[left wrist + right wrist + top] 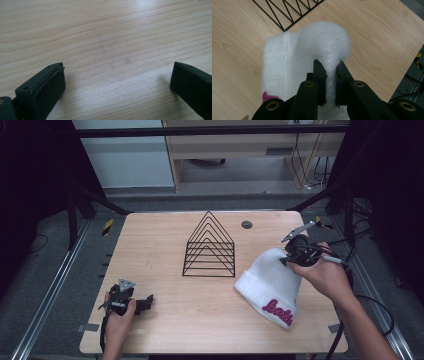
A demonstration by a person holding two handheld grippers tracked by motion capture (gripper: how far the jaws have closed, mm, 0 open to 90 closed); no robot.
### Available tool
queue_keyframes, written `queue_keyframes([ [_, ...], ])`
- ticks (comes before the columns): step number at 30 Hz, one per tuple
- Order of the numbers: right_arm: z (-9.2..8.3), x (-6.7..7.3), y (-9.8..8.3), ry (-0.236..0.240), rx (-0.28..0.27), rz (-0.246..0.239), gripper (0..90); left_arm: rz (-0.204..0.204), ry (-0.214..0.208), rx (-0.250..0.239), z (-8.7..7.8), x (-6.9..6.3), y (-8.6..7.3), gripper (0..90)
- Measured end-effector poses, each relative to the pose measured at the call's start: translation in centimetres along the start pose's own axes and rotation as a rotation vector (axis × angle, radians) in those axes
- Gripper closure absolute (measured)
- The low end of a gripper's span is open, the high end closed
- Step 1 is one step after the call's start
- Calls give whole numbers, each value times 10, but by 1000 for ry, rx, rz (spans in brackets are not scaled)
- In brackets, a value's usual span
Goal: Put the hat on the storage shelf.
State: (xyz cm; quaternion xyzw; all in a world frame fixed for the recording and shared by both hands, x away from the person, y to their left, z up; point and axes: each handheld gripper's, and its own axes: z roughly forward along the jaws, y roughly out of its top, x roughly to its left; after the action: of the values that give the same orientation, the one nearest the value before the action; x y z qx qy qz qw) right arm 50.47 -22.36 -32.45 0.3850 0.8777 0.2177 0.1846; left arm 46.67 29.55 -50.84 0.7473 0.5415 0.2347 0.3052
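Right tongs (pixel 329 68) are pinching the crown of the white beanie (pixel 270 282), fuzzy fabric bunched between the black jaws, its pink-lettered cuff lying on the desk (pixel 165 315) at the right side. Just beside it to the left stands the black wire rack (pixel 209 247). Left tongs (pixel 117 82) rest low over bare wood, spread wide, holding nothing.

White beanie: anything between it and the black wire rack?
Nothing visible. The right tongs are shut on the crown of the white beanie, and only bare table lies between the beanie and the black wire rack to its left in the high view.
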Motion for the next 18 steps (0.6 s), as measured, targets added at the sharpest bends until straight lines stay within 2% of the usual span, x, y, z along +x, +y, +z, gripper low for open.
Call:
queue_keyframes([
  [10, -32, 6, 20, -10, -53, -69, 825, 1, 1, 0, 0, 0, 0, 0],
  [18, -49, 1, 33, -23, -86, -78, 825, -1, 0, 0, 0, 0, 0, 0],
])
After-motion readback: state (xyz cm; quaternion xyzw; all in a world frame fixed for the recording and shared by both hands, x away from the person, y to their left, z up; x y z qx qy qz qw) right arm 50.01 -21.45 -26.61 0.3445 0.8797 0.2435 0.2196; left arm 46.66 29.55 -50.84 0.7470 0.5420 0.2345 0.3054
